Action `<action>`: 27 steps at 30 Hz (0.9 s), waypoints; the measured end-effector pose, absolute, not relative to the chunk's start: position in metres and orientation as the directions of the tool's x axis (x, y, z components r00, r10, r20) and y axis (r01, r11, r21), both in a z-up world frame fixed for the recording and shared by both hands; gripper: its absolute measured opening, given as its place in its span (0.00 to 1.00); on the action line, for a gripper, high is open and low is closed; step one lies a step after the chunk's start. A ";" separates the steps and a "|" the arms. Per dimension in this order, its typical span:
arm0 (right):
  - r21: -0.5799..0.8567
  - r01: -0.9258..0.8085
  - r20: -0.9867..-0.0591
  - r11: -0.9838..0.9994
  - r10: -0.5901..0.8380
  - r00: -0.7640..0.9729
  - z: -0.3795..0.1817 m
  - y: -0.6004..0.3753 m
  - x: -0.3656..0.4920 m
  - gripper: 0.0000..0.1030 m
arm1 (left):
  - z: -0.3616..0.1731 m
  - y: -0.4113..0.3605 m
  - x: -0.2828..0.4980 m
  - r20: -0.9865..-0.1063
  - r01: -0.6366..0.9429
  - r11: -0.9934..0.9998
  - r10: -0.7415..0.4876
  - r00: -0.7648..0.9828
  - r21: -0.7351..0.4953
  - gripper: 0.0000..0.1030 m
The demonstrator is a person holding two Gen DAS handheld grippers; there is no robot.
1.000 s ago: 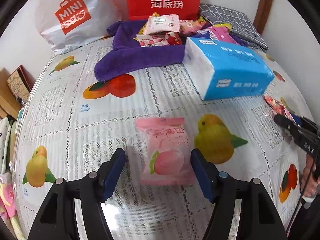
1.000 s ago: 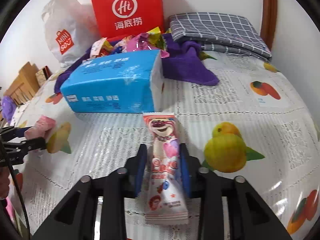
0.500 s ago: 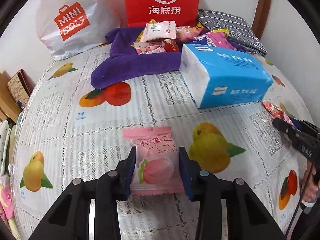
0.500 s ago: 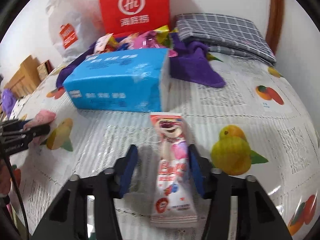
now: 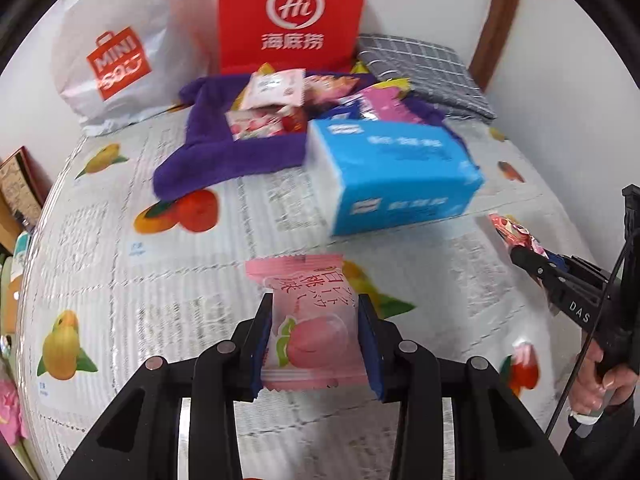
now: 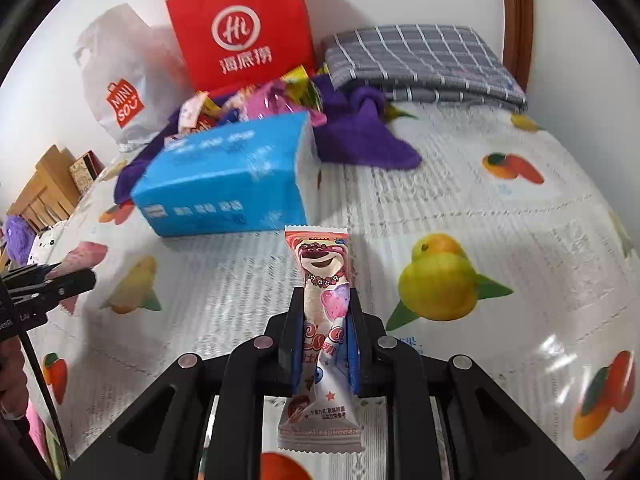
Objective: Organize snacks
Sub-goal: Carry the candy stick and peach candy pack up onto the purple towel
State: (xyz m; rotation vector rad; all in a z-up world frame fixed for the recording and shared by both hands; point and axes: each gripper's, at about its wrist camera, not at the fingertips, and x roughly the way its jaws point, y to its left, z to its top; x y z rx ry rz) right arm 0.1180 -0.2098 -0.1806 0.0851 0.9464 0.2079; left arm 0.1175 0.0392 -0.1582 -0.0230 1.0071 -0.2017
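Left tongs (image 5: 316,336): closed on the pink peach-printed snack packet (image 5: 310,324), held above the fruit-printed desk cover (image 5: 160,280).
Right tongs (image 6: 322,334): closing on the long bear-printed snack stick wrapper (image 6: 322,280), pinched at mid-length, both ends free.
Slip risk: glossy film may be lost from the pads if swung.
Crush risk: soft contents may be squashed.
Collision risk: the blue tissue pack (image 5: 396,176) lies before the snack pile on the purple towel (image 5: 224,156).
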 end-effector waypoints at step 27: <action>0.221 -0.256 -0.663 0.941 0.337 0.668 -0.033 -0.186 0.190 0.18 | -0.039 0.018 0.199 -0.726 0.215 0.960 -0.278 0.630 -0.181 0.36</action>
